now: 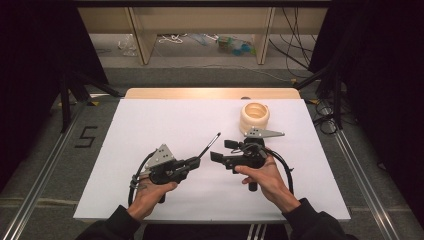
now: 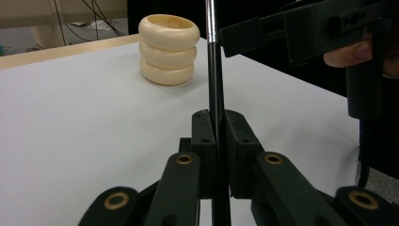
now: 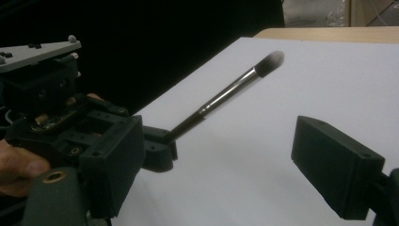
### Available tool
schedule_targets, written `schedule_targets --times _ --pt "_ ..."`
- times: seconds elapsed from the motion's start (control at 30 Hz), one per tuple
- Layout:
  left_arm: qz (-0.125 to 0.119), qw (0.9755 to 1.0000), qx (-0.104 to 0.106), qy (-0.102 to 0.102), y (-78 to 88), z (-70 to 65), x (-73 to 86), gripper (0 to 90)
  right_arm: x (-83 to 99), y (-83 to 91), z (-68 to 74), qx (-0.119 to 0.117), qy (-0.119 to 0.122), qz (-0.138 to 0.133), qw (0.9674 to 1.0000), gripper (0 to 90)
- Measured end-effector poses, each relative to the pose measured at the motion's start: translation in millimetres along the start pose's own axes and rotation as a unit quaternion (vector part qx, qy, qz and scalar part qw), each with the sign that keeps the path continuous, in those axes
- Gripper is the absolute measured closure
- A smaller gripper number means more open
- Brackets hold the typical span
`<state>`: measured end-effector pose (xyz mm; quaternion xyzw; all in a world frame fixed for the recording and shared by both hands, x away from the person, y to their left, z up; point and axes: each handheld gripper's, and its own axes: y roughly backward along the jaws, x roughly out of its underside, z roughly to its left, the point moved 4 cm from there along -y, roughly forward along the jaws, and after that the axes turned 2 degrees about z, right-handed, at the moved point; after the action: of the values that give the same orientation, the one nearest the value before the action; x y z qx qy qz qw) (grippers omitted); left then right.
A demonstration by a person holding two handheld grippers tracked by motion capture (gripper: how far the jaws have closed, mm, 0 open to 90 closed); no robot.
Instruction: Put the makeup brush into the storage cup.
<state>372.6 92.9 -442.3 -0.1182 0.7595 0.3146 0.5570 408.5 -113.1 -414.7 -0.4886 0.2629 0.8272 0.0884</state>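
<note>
A: Which step was in hand at that moment?

B: It looked like a handover, or the lead-up to one. The left hand-held gripper was pinching the black handle of a makeup brush, its jaws pressed tight on the handle's lower end. The brush slanted up and away over the white tabletop, bristle tip pointing toward the far side.

A: And the other one?

B: The right hand-held gripper had its jaws spread wide with nothing between them. In the high view it sat just beside the brush, on the right of the shaft, with its jaws pointing left toward it. From the left gripper view one of its black jaws hung close to the metal ferrule, apparently not yet touching, though contact was hard to rule out there.

A: What did the next move call for?

B: Probably bringing the spread jaws around the shaft above the left grip, squared to it, then closing before the left let go. The handle is thin and round, so an off-centre pinch could make it roll or swing.

A: Anything else nearby?

B: A cream ribbed holder, open at the top, stood well apart near the far right of the tabletop, a likely place for the brush.
</note>
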Motion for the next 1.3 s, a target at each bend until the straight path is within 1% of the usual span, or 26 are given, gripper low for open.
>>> schedule_targets --times 0.03,0.1,0.13,0.2,0.23,0.33,0.37,0.4,0.47,0.5,0.53,0.57,0.6,0.67,0.77,0.8,0.87,0.9,0.93,0.97,1.0,1.07,1.1,1.13,1.17,1.3 --pt "-0.001 1.0 0.001 0.002 -0.2 -0.1 0.2 83.5 0.4 -1.4 1.0 0.001 -0.006 0.001 1.0 18.8" --pt "-0.001 1.0 0.001 0.004 -0.2 -0.1 0.3 83.5 0.3 -1.9 1.5 -0.002 -0.002 -0.001 1.0 19.0" --pt "-0.002 1.0 -0.001 0.007 -0.1 -0.3 0.4 83.5 0.9 -4.3 3.1 -0.007 -0.012 0.0 0.9999 19.4" --pt "-0.004 1.0 -0.003 0.008 0.2 -0.5 0.3 83.6 1.0 -5.2 2.4 -0.005 -0.006 -0.001 1.0 19.8" --pt "-0.005 0.9999 -0.003 0.01 0.1 -1.0 0.3 83.6 1.6 -6.8 3.0 -0.007 -0.012 0.0 0.9999 20.0" --pt "-0.01 0.9999 -0.003 0.006 -0.5 -3.0 0.2 83.5 1.8 -8.9 3.4 -0.011 -0.016 -0.001 0.9998 20.6" --pt "-0.011 0.9999 -0.004 -0.001 -0.3 -2.8 -0.1 83.5 1.5 -10.0 3.2 -0.012 -0.016 -0.005 0.9998 21.2" --pt "-0.011 0.9999 -0.003 0.003 -0.7 -3.8 0.1 83.5 1.6 -10.8 3.7 -0.013 -0.021 -0.004 0.9997 21.8" --pt "-0.012 0.9999 -0.003 -0.002 -0.8 -4.3 0.1 83.6 1.3 -11.9 4.3 -0.018 -0.026 -0.007 0.9995 23.3" --pt "-0.013 0.9999 -0.004 0.004 -1.0 -5.0 0.4 83.5 1.0 -12.9 4.0 -0.02 -0.028 -0.01 0.9994 24.3" --pt "-0.013 0.9999 -0.004 0.004 -1.1 -5.2 0.2 83.5 0.8 -13.4 4.7 -0.024 -0.037 -0.009 0.999 25.4" --pt "-0.013 0.9999 -0.004 0.004 -1.1 -5.2 0.2 83.5 0.8 -13.4 4.7 -0.024 -0.037 -0.009 0.999 25.4" --pt "-0.016 0.9999 -0.002 -0.003 -0.9 -5.1 -0.6 83.5 0.2 -14.8 3.6 -0.023 -0.031 -0.016 0.9991 26.9" --pt "-0.017 0.9998 -0.002 0.004 -1.1 -6.7 -0.4 83.5 0.9 -16.4 3.3 -0.022 -0.037 -0.012 0.999 28.2" --pt "-0.018 0.9998 -0.004 0.0 -1.3 -7.7 -0.8 83.6 0.7 -18.6 3.1 -0.026 -0.031 -0.019 0.999 31.2" --pt "-0.018 0.9998 -0.004 0.0 -1.3 -7.7 -0.8 83.5 0.9 -18.6 4.4 -0.028 -0.04 -0.016 0.9987 32.1" --pt "-0.018 0.9998 -0.001 -0.005 -1.5 -7.9 -0.8 83.5 0.6 -18.5 5.2 -0.031 -0.043 -0.015 0.9985 33.1" --pt "-0.019 0.9998 -0.003 0.0 -1.7 -8.6 -0.8 83.5 0.7 -20.0 5.2 -0.032 -0.04 -0.017 0.9986 35.8" --pt "-0.02 0.9998 -0.004 -0.001 -1.7 -8.5 -0.8 83.5 0.8 -20.5 5.5 -0.035 -0.043 -0.017 0.9983 37.8" --pt "-0.02 0.9997 -0.001 -0.01 -1.6 -7.7 -1.2 83.5 0.9 -20.5 6.5 -0.039 -0.047 -0.015 0.998 39.7" --pt "-0.02 0.9998 -0.002 -0.001 -1.8 -8.5 -0.7 83.5 0.8 -20.7 6.3 -0.041 -0.048 -0.016 0.9979 40.8" --pt "-0.02 0.9998 -0.001 -0.001 -2.0 -8.9 -0.8 83.5 0.7 -21.1 6.0 -0.04 -0.052 -0.017 0.9977 42.9" --pt "-0.02 0.9997 0.002 -0.014 -2.1 -8.4 -1.3 83.5 0.7 -21.4 6.0 -0.042 -0.053 -0.017 0.9976 44.0" --pt "-0.021 0.9998 0.0 -0.006 -2.2 -9.5 -0.8 83.5 0.8 -21.6 6.2 -0.043 -0.055 -0.017 0.9975 45.3" --pt "-0.02 0.9998 0.001 -0.005 -2.3 -9.9 -0.7 83.5 0.9 -21.9 6.1 -0.045 -0.057 -0.017 0.9973 46.4" --pt "-0.021 0.9997 0.001 -0.011 -2.2 -9.9 -1.4 83.5 1.1 -22.1 5.4 -0.045 -0.062 -0.018 0.9969 50.3"
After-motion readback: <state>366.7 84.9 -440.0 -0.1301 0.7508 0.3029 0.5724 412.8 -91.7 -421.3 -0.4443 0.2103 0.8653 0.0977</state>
